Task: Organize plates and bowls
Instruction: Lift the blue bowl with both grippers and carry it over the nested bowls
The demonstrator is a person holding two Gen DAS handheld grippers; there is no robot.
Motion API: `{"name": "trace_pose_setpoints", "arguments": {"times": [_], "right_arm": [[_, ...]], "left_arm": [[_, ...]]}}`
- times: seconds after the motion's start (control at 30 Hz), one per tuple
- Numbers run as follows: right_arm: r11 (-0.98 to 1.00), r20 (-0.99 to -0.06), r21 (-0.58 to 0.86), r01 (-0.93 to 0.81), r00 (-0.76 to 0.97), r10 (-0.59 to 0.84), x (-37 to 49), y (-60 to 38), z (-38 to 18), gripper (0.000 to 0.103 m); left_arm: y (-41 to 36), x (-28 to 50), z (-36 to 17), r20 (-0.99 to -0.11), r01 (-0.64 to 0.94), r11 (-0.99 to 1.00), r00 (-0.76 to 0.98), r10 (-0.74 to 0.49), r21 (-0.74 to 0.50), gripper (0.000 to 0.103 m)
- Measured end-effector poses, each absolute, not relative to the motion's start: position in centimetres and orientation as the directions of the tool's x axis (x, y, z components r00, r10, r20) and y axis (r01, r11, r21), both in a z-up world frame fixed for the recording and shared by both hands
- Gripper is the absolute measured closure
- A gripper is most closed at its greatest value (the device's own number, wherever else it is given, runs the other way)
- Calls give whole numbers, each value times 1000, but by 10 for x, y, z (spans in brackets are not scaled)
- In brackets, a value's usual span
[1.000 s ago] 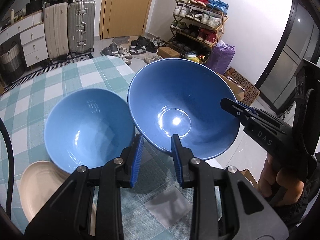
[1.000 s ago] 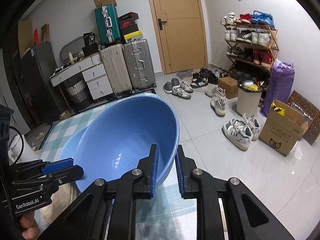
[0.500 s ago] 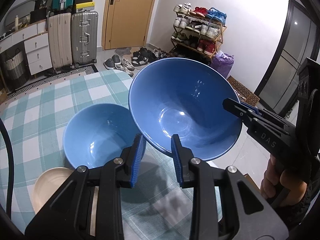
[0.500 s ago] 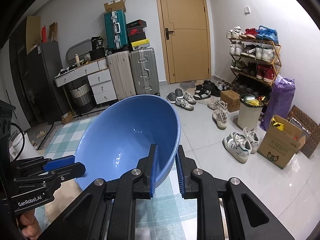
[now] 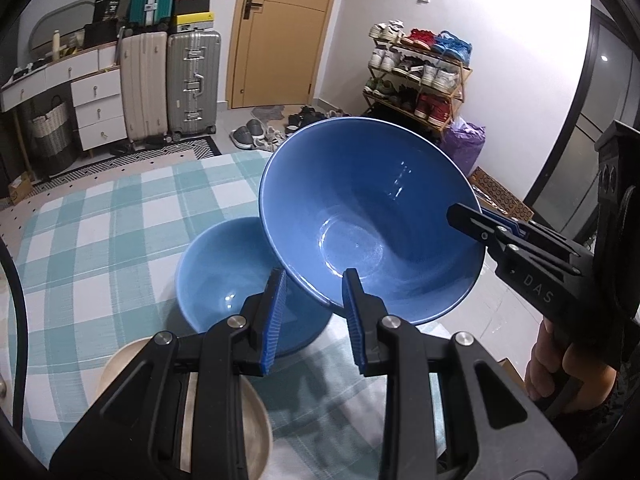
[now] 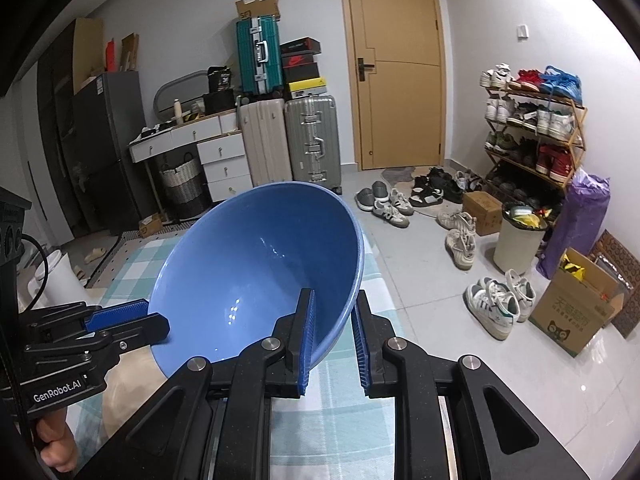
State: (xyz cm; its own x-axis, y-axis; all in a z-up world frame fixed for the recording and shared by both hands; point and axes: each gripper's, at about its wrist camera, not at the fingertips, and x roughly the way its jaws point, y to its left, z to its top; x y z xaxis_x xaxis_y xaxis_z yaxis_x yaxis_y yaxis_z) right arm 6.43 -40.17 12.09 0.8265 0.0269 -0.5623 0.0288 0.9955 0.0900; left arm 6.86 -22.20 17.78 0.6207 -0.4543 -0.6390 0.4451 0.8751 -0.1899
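My right gripper [image 6: 332,340] is shut on the rim of a large blue bowl [image 6: 256,272] and holds it tilted in the air over the table. In the left wrist view the same large bowl [image 5: 372,216] hangs above and right of a smaller blue bowl [image 5: 232,280] that rests on the checked tablecloth [image 5: 100,232]. A beige plate [image 5: 240,412] lies near me, under my left gripper [image 5: 314,316]. The left gripper is open and empty, its fingers either side of the raised bowl's lower rim, with no contact visible. The right gripper [image 5: 492,224] shows at the bowl's right rim.
The table's right edge [image 6: 380,280] drops to a tiled floor with scattered shoes [image 6: 496,308], a shoe rack [image 6: 532,132], a cardboard box [image 6: 580,308] and a bin [image 6: 520,240]. Suitcases [image 5: 172,84] and drawers [image 5: 96,104] stand behind the table.
The right gripper has lifted the large blue bowl higher and tilted it more. The left gripper has drawn back, so the small bowl now appears farther in and nearer the view's middle.
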Motion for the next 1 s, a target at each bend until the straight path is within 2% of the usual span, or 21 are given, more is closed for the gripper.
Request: {"name": "trace_pose_setpoints", "arguments": {"times": [0.43, 1.0], "right_arm": [[995, -581, 87, -37, 810, 81, 89, -367, 110, 84], [993, -641, 77, -87, 759, 116, 121, -342, 75, 84]], "left_arm": [[-185, 84, 170, -660, 374, 909, 639, -395, -182, 77], [-155, 120, 129, -697, 309, 932, 626, -349, -189, 77]]}}
